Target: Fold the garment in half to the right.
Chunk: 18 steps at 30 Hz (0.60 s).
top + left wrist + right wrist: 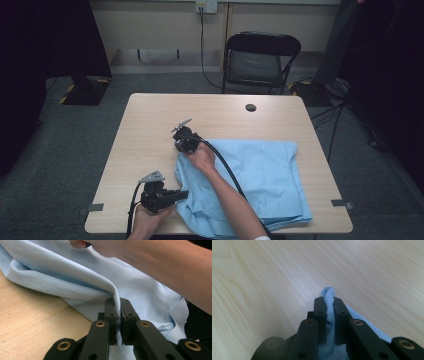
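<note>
Left gripper, cloth, far chair

This is looking like a plain lab or recording room rather than a home. A bare light-wood table is standing on grey carpet, with strips of tape sitting at its near corners. A black folding chair is waiting behind it against a pale wall, where a cable is hanging from a wall socket. Black drapes are closing off both sides, a stand base with yellow-black hazard tape is resting at the left, and loose cables are trailing across the floor at the right.
</note>
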Motion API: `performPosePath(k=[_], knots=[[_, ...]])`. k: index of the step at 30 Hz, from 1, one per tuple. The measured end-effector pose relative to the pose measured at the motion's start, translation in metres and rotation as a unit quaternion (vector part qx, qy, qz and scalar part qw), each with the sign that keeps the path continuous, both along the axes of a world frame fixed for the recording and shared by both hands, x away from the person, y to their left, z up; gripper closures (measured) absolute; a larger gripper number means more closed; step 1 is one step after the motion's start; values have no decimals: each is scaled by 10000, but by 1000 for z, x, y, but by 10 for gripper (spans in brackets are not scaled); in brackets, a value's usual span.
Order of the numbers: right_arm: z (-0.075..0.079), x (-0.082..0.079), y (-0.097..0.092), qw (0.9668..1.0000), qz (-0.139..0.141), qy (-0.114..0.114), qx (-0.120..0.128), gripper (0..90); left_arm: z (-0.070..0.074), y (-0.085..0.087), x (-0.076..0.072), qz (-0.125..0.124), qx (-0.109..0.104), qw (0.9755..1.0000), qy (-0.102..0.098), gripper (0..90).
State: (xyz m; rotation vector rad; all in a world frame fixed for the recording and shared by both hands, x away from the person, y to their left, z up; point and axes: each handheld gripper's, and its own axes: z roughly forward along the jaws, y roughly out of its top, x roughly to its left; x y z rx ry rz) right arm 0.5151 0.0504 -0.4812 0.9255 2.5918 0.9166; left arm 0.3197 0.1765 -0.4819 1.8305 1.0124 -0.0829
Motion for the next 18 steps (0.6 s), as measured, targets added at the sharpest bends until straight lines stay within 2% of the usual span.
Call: performPosePath(k=[4,6,16,18], knots=[[4,3,-11,9989,-69,122,438,843,2,1,-1,17,-50,10000,-42,858],[10,3,-16,9982,-89,97,593,844,4,1,-3,8,-71,9999,-93,858],[41,-3,-38,9938,-149,-10,1099,845,14,0,-11,50,-204,9993,-324,858],[47,-5,-43,9927,-166,-88,1195,845,17,0,-13,52,-265,9989,-385,858]])
